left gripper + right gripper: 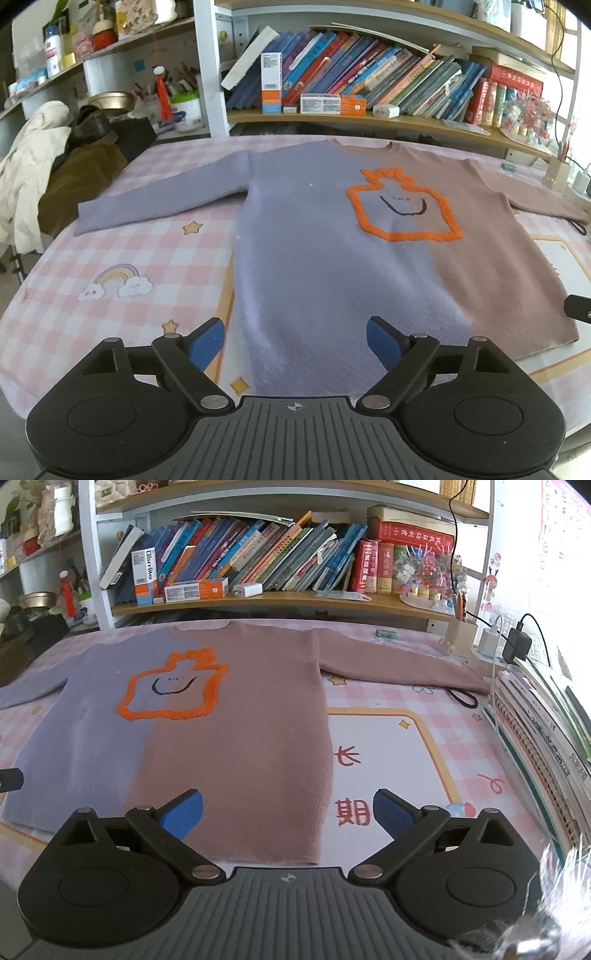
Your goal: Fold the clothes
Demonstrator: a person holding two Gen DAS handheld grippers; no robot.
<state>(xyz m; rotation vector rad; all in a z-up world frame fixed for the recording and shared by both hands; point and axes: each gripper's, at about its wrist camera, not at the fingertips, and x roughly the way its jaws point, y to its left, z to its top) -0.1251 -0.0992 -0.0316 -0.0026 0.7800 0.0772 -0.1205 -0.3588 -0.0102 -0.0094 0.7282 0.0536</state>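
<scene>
Both tongs, left gripper (295, 341) and right gripper (288, 814), are spread wide, gripping nothing, right over the near hem of the flat lilac-and-mauve knit sweater (332, 258) on the pink checked tablecloth (110, 258). Far sleeve ends get hard to make out.

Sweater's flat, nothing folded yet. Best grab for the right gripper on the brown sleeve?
Take the brown sleeve at its cuff end, coming from the outer, right side. It lies straight and flat on the checked table cover, so the cuff's free edge is the easiest place to pinch. The right gripper is open and empty. Mind the black loop beside the cuff.
</scene>
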